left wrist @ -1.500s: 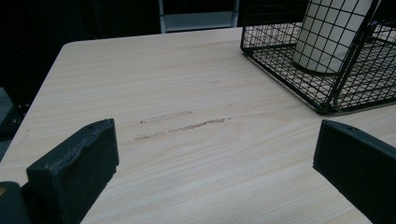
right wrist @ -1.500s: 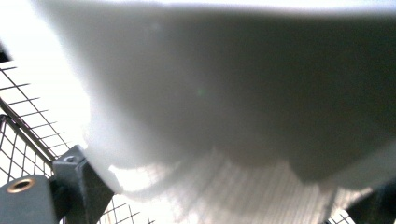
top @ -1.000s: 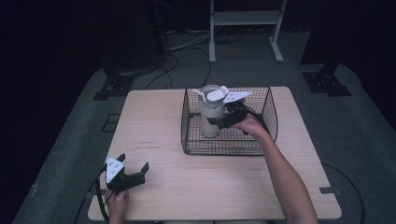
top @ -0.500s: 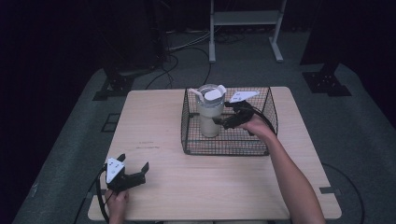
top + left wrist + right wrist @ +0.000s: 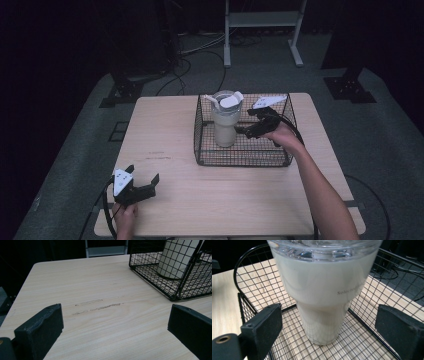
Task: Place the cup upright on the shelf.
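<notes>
A pale cream tumbler with a clear lid stands upright in the left part of a black wire basket on the wooden table. My right gripper reaches into the basket just right of the tumbler and is open. In the right gripper view the tumbler stands close ahead, between the parted jaws of the right gripper without touching them. My left gripper rests open near the table's front left corner. In the left gripper view the left gripper holds nothing, and the basket with the tumbler lies ahead to the right.
A faint scuff mark crosses the bare wood between the left gripper and the basket. Grey floor with cables and a metal stand lies beyond the table's far edge. Black equipment feet stand on the floor.
My right gripper has drawn back a little from the tumbler toward the basket's right side. The tumbler stays upright in place. The left gripper has not moved.
</notes>
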`<state>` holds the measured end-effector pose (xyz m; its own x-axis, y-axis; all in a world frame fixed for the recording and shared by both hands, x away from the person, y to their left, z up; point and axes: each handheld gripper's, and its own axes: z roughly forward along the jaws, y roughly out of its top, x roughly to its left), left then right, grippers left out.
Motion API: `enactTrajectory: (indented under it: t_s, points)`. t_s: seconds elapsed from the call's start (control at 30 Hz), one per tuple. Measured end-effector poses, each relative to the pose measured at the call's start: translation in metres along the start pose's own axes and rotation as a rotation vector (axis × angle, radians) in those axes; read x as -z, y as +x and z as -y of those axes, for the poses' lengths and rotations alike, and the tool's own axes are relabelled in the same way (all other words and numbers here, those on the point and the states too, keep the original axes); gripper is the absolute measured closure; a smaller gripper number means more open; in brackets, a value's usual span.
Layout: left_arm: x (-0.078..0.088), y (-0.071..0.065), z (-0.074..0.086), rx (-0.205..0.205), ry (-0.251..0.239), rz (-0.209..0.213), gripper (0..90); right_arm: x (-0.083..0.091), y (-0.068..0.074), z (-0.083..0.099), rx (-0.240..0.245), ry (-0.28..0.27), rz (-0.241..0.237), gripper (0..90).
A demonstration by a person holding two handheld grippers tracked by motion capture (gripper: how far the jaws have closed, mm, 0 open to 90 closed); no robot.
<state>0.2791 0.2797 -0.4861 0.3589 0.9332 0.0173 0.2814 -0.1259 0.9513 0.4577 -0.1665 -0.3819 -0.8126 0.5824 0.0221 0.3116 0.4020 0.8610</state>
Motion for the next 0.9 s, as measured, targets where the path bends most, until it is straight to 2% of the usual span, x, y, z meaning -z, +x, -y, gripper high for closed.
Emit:
enactTrajectory:
  t_s: [0.27,0.4,0.5,0.9]
  points:
    - [0.0,0.0,0.0,0.001,0.004,-0.002,0.0,0.015,0.001,-0.001,-0.008,-0.002,0.008,7.0]
    - [0.0,0.0,0.0,-0.003,0.007,-0.002,0.0,0.022,0.003,-0.003,0.004,-0.001,0.015,7.0]
    - [-0.001,0.0,0.0,-0.003,0.009,-0.002,0.0,0.027,0.006,-0.003,0.031,0.003,0.037,7.0]
    - [-0.001,-0.001,0.0,-0.006,0.011,-0.003,0.0,0.045,0.012,0.006,0.035,0.005,0.039,7.0]
